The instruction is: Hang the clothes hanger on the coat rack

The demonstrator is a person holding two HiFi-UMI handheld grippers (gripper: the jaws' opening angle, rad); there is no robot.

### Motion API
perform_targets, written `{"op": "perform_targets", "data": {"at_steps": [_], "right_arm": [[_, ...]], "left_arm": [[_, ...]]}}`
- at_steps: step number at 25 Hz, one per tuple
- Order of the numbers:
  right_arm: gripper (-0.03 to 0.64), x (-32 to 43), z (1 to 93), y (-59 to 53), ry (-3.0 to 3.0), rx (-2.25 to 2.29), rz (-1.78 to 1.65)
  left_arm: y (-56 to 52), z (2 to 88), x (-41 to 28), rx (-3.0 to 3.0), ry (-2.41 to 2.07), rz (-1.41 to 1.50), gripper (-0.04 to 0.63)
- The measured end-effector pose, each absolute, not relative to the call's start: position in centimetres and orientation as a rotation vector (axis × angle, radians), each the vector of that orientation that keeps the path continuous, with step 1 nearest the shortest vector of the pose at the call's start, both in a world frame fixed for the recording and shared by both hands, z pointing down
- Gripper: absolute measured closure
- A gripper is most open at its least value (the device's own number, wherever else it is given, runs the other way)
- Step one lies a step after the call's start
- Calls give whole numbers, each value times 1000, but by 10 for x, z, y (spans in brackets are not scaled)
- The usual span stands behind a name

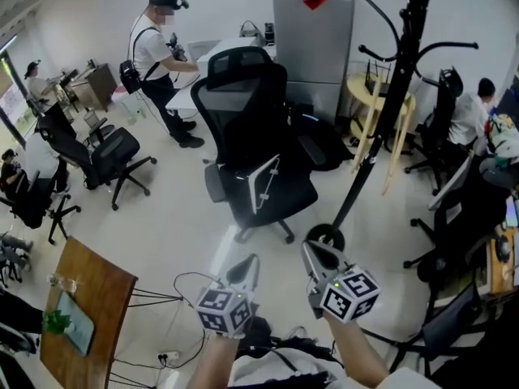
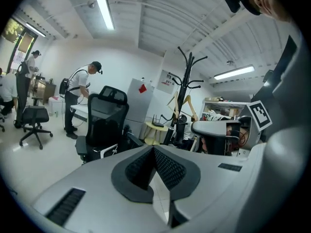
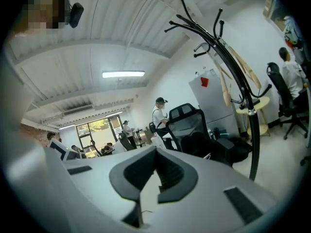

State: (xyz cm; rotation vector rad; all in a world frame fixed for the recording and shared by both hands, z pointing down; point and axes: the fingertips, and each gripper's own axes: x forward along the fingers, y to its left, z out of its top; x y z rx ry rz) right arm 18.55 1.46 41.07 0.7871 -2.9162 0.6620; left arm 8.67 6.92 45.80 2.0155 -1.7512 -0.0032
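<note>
A black coat rack stands right of centre, its round base on the floor just ahead of my grippers. A wooden clothes hanger hangs on it at mid height, its two arms spread down either side of the pole. The left gripper view shows the rack and the hanger ahead. In the right gripper view the rack rises at the right with the hanger on it. My left gripper and right gripper are low, side by side, both shut on nothing and apart from the rack.
A black office chair stands ahead left of the rack, a grey cabinet behind it. A person stands at a white desk at the back left. A small round table and seated people are at the right; a wooden table is near left.
</note>
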Motion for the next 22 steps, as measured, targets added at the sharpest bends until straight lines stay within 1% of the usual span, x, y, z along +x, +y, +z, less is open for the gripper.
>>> {"op": "perform_targets", "data": {"at_steps": [5, 9, 22], "right_arm": [[620, 197, 438, 32, -2865, 757, 639], [620, 197, 456, 42, -2819, 763, 674], [620, 166, 466, 39, -2779, 770, 652]], "left_arm": [[94, 485, 111, 1963, -1739, 21, 601], [94, 495, 121, 1976, -1702, 34, 601], [75, 481, 92, 2016, -1726, -9, 601]]}}
